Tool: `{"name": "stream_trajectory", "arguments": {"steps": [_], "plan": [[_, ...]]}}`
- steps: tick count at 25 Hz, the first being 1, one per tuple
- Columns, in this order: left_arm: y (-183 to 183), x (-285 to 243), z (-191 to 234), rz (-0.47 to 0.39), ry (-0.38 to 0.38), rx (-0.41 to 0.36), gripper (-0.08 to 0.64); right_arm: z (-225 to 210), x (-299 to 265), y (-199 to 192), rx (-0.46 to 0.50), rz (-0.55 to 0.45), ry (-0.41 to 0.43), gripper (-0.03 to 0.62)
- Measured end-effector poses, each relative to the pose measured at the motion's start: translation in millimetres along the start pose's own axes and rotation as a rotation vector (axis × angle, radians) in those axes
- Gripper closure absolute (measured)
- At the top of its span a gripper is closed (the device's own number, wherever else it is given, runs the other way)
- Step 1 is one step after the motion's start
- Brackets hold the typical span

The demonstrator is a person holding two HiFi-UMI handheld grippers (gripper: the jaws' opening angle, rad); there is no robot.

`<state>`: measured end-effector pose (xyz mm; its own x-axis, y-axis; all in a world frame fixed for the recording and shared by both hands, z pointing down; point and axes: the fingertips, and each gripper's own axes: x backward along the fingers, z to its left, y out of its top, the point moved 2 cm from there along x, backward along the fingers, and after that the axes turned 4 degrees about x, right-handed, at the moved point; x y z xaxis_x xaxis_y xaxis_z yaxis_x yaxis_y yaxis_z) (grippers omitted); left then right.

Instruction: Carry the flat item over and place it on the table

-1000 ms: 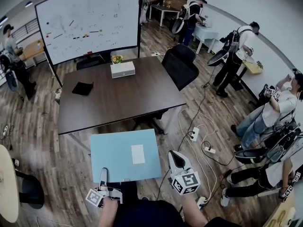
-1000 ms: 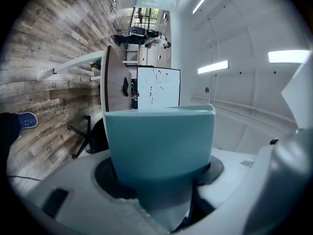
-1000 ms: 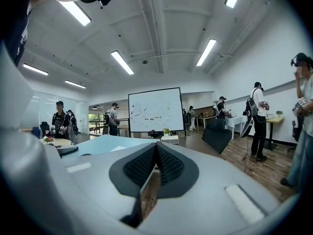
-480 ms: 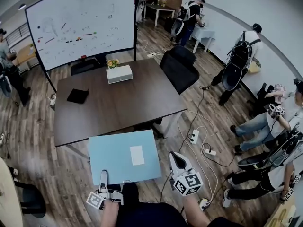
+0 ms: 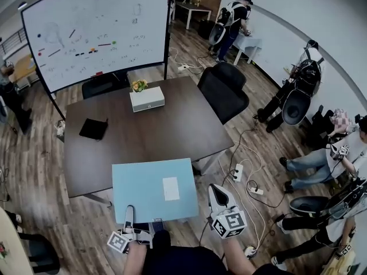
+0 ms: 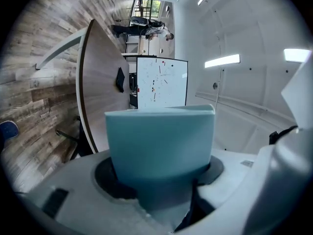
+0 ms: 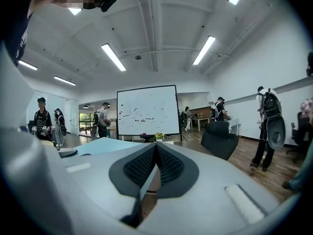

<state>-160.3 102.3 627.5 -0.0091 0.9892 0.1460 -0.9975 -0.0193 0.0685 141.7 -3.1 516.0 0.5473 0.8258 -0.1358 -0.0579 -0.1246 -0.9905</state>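
At the near edge of a dark wooden worktop (image 5: 143,136) in a busy open-plan room, a person carries a light-blue board (image 5: 150,189) held out flat in front of them. The left tongs (image 5: 128,213) are clamped on the board's near edge, and the panel fills the gap between their jaws. The right tongs (image 5: 214,188) sit just to the right of the board, their ribbed pads pressed together at the tips with nothing gripped.

The board hangs in the air ahead of both tongs, and its far edge appears to overlap the worktop's near edge. A white label (image 5: 171,188) lies on its right half. Well beyond the tongs, a white box (image 5: 147,98) and a black pouch (image 5: 93,129) occupy the worktop's far half.

The carrying step looks nearly done, but the board is not yet set down. The next move seems to call for pushing the board further forward over the open near stretch of the worktop. It must be kept level, since a single grip on one edge bears it. Then it can be lowered flat and the left tongs opened.
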Motion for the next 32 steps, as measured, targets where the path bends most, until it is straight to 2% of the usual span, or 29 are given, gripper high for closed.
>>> {"name": "stream_trajectory", "arguments": {"steps": [7,15,19,26,30,32], "plan": [[51.4,-81.4,5.7,0.05,-0.014,0.01,0.298,-4.1,-68.4,20.0,-0.023,-0.026,-0.084,0.589],[69.9,-143.0,21.2,0.1,-0.012,0.025,0.298,-15.3,-103.4,20.9,-0.031,-0.009,-0.159,0.589],[73.2,-160.8,26.0,0.103,-0.009,0.047,0.298,-16.8,-119.1,21.7,-0.03,-0.004,-0.165,0.589],[81.1,-187.0,40.8,0.086,-0.005,0.039,0.298,-24.6,-157.9,18.5,-0.039,-0.011,-0.13,0.589],[82.3,-216.1,58.9,0.082,-0.003,0.02,0.298,-39.4,-189.3,18.6,-0.034,-0.034,-0.114,0.589],[78.8,-233.0,66.7,0.08,0.007,0.035,0.298,-49.9,-203.2,20.1,-0.035,-0.037,-0.111,0.589]]}}
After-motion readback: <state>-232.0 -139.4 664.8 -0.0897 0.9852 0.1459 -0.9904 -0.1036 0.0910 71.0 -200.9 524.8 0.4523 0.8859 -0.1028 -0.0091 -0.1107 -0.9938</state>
